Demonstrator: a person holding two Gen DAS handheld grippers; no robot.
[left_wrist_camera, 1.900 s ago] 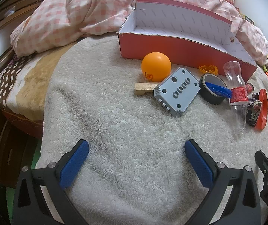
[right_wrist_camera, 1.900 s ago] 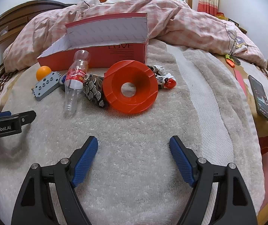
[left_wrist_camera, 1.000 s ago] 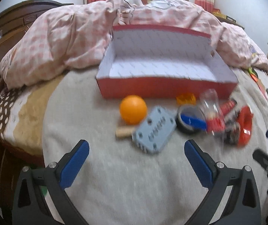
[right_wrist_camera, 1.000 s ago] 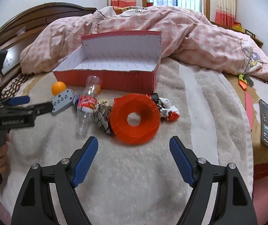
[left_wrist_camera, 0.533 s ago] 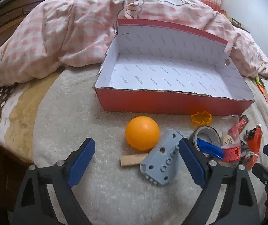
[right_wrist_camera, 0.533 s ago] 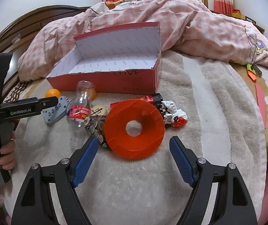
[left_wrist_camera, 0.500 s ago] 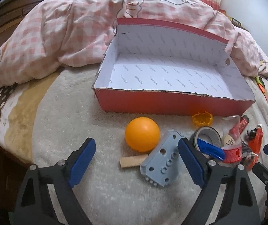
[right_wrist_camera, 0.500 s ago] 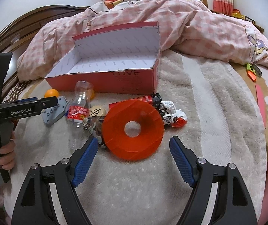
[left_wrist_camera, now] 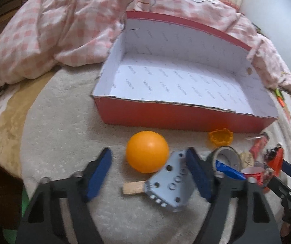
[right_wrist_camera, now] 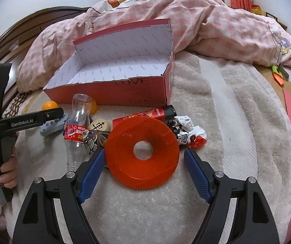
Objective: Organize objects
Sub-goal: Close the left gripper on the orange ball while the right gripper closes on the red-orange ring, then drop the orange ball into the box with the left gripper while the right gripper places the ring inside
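Nearest in the left wrist view: left gripper (left_wrist_camera: pixel 148 167), jaws closing, orange ball (left_wrist_camera: pixel 147 151) and grey block (left_wrist_camera: pixel 170 185) between the pads, neither pressed yet. Nearest in the right wrist view: right gripper (right_wrist_camera: pixel 144 169), spread wide around the red funnel (right_wrist_camera: pixel 142 149), not touching. At ten o'clock, clear bottle (right_wrist_camera: pixel 78 122). Farther, at twelve o'clock, open red box (right_wrist_camera: pixel 125 93) on the towel (right_wrist_camera: pixel 216 109).

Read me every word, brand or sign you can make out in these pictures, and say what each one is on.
"GenRobot.AI": on the black left gripper, seen from the right wrist.
"LOVE": faint, on the red box front wall.
"FASHION": repeated across the box's white lining.
Black symbol, not letters: on the round wooden piece.
Bottle label and red lighter print: too small to read.
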